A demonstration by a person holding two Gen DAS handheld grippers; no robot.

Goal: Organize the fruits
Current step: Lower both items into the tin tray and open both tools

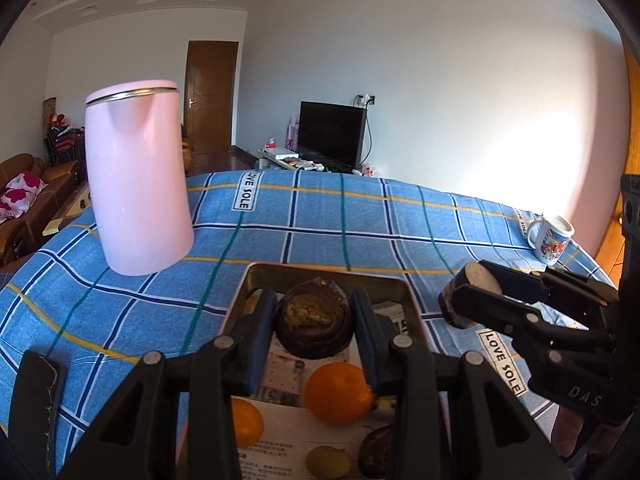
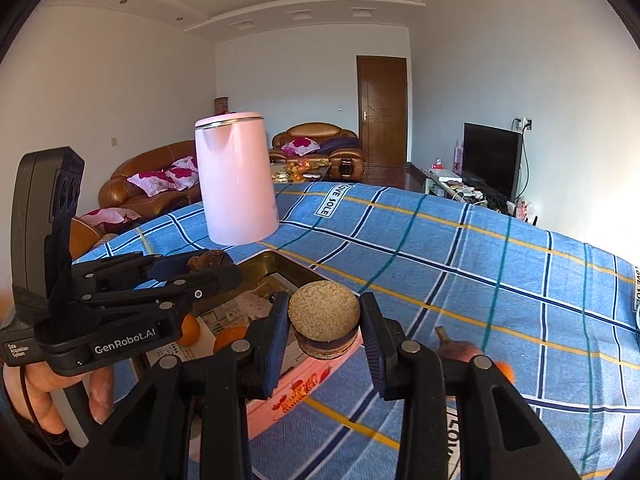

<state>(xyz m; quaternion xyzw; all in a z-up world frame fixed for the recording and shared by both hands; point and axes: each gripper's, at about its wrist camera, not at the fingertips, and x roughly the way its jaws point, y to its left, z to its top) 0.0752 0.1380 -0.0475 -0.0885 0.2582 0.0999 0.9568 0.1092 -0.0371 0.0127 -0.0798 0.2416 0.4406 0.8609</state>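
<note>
free: blue cloth right of tin | obstacles: kettle, mug

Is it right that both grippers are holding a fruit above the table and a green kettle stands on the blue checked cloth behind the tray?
Not quite: the kettle is pink, not green, as the left wrist view shows. The rest holds: the left gripper and the right gripper each hold a fruit, and the kettle stands on the blue checked cloth behind the tray.
</note>
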